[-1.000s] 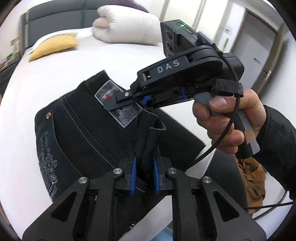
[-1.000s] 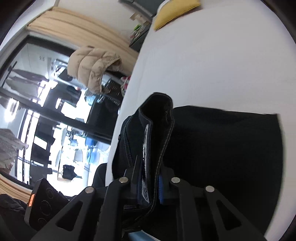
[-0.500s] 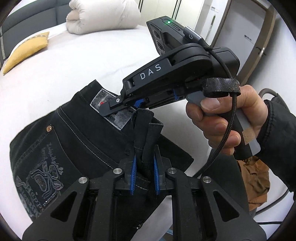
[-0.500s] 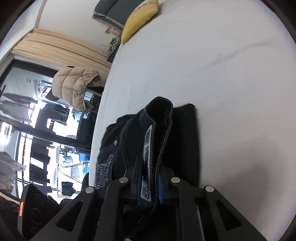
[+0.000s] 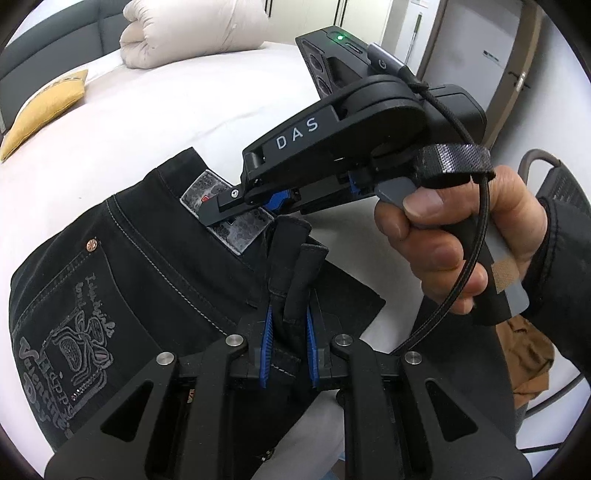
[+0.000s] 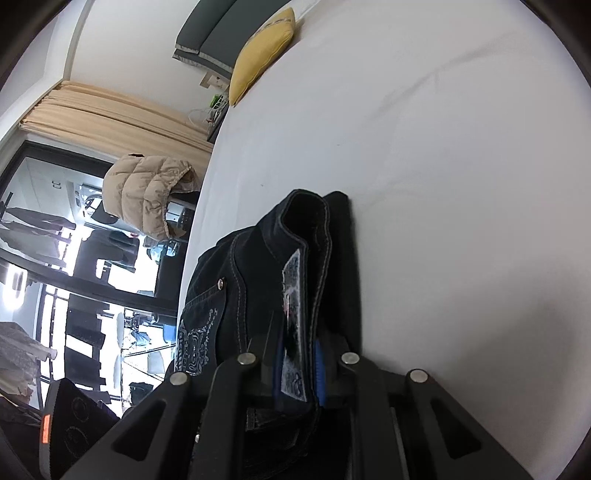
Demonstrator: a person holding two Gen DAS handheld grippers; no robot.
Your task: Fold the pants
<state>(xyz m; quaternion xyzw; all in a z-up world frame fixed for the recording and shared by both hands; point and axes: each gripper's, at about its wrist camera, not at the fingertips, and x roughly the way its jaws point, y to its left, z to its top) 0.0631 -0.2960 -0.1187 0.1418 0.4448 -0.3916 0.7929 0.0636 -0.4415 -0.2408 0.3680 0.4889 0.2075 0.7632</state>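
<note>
Black jeans with an embroidered back pocket and a grey waistband patch lie partly on the white bed. My left gripper is shut on a bunched fold of the waistband. My right gripper, held by a hand, is shut on the waistband at the grey patch, just beyond the left one. In the right wrist view the right gripper pinches the waistband and patch of the jeans, which stand up as a narrow fold against the sheet.
A rolled beige duvet and a yellow pillow lie at the head of the bed. A beige puffer jacket hangs by the window beside the bed. A chair with brown cloth stands at the right.
Both grippers have carried the waistband further across the bed. In the right wrist view the spread black fabric has narrowed to a thin upright fold.
</note>
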